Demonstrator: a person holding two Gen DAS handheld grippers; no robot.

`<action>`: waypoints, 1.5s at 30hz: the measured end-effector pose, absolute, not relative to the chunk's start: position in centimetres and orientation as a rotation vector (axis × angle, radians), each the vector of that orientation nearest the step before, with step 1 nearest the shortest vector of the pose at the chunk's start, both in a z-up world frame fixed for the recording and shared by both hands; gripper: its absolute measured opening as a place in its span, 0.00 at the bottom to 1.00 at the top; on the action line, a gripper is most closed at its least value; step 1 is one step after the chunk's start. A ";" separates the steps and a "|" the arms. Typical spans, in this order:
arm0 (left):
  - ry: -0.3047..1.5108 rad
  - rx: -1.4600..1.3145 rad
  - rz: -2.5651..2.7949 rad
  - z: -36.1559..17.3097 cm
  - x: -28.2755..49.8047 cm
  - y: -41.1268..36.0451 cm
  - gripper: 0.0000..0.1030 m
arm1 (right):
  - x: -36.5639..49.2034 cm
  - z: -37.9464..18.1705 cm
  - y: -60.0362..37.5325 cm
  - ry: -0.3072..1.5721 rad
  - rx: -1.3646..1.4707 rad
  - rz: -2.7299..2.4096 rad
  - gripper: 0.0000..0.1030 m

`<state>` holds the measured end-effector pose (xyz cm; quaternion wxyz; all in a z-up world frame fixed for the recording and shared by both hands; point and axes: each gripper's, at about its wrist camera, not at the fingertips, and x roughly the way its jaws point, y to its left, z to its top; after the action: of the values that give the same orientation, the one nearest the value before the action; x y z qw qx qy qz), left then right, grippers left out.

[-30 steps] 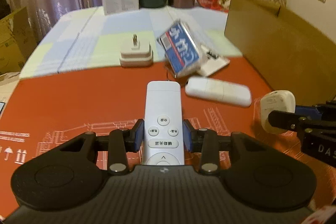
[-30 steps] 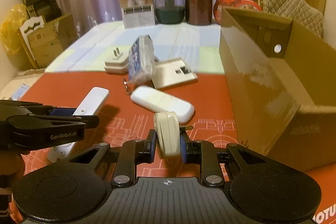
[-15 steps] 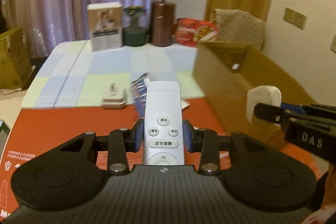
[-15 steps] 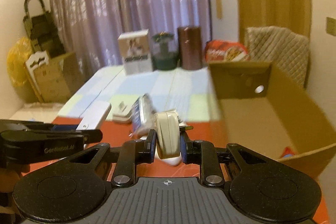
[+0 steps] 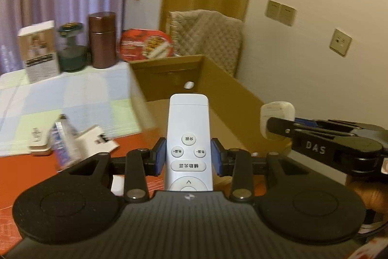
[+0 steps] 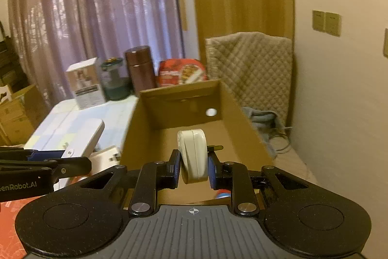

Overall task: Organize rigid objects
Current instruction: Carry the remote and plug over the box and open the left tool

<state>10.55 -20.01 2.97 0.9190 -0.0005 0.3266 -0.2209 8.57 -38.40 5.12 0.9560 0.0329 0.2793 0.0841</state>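
Note:
My left gripper [image 5: 188, 157] is shut on a white remote control [image 5: 188, 137], held lengthwise and raised in front of the open cardboard box [image 5: 232, 91]. In the right wrist view my right gripper [image 6: 194, 165] is shut on a cream plug adapter [image 6: 194, 154], its metal prong sticking out to the right, above the near end of the cardboard box [image 6: 245, 130]. The right gripper [image 5: 278, 124] with the adapter [image 5: 276, 111] shows at the right of the left wrist view. The left gripper [image 6: 70, 163] and remote [image 6: 84, 137] show at the left of the right wrist view.
On the table left of the box lie a blue packet [image 5: 64, 140], a white plug adapter [image 5: 40, 145] and a white card [image 5: 97, 137]. A white carton [image 5: 40, 50], a dark jar [image 5: 71, 50], a brown canister [image 5: 101, 39] and a red package [image 5: 145, 43] stand at the back. A quilted chair [image 6: 249, 72] is behind the box.
Both grippers rose off the red mat and swung right toward the cardboard box, still holding the remote and the adapter. The box interior now fills the middle of both views.

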 end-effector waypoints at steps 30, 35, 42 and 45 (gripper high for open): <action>0.717 0.032 -0.481 0.4 16.7 -24.1 0.34 | 12.3 2.1 -41.6 0.645 0.139 0.164 0.19; 0.701 -0.010 -0.445 1.2 16.3 -22.4 0.34 | 12.2 2.0 -41.4 0.648 0.138 0.164 0.19; 0.701 -0.038 -0.394 1.6 14.9 -19.9 0.34 | 12.0 2.0 -41.0 0.647 0.141 0.174 0.19; 0.702 -0.043 -0.376 1.6 14.5 -19.3 0.34 | 12.0 1.9 -40.9 0.648 0.149 0.178 0.19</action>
<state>14.48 -19.28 1.59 0.9215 -0.0208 0.3418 -0.1832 12.01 -40.89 1.88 0.9414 0.0732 0.3175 0.0871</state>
